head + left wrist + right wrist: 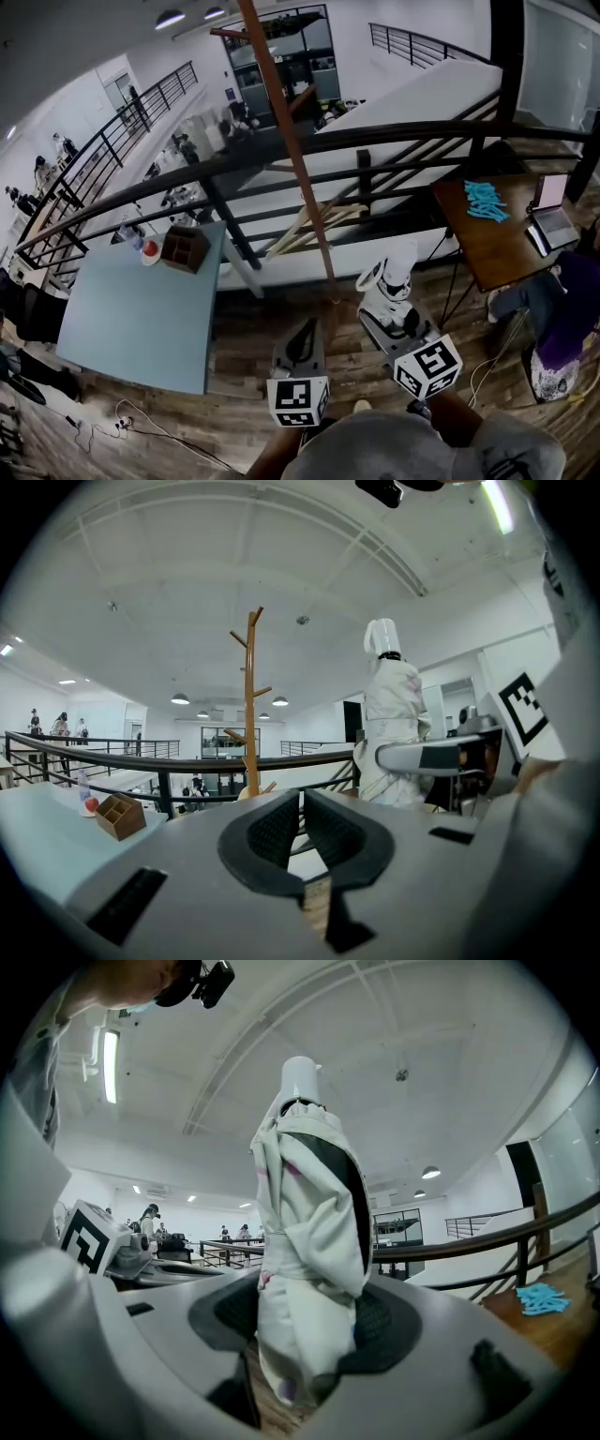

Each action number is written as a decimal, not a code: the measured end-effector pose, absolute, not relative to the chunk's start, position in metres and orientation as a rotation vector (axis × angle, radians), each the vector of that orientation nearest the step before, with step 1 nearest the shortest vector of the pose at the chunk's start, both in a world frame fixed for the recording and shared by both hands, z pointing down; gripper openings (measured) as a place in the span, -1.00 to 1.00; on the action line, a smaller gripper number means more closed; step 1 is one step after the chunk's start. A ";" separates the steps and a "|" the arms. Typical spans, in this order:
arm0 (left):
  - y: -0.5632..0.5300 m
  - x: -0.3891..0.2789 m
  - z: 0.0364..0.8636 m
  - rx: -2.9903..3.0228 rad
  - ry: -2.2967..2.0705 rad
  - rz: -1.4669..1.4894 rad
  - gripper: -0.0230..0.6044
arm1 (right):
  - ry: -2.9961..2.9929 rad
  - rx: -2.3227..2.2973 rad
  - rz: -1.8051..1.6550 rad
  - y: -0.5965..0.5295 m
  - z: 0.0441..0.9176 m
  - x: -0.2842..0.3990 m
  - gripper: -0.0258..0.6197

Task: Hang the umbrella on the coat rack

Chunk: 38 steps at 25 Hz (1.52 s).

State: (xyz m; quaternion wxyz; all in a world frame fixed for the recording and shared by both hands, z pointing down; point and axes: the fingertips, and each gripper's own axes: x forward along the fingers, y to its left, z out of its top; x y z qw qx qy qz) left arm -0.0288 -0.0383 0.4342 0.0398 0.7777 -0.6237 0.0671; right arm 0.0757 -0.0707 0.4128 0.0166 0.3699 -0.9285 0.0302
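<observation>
Between fingers (398,1321) of right gripper (305,1312) — white umbrella (305,1176), upright; left gripper (302,808) seemingly closed

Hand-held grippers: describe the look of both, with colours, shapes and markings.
The left hand-held gripper and the right hand-held gripper look alike. Both have smooth, rounded light-grey bodies, and their two jaws are lined with black ribbed pads. Each carries a white cube at its rear, printed with black square markers.

Coat rack (286,131) top cut off by head view's upper edge.
</observation>
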 end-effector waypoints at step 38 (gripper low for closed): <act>-0.072 -0.020 0.450 2.359 -1.894 0.217 -0.84 | -2.879 1.158 0.123 -0.107 0.427 0.082 -0.18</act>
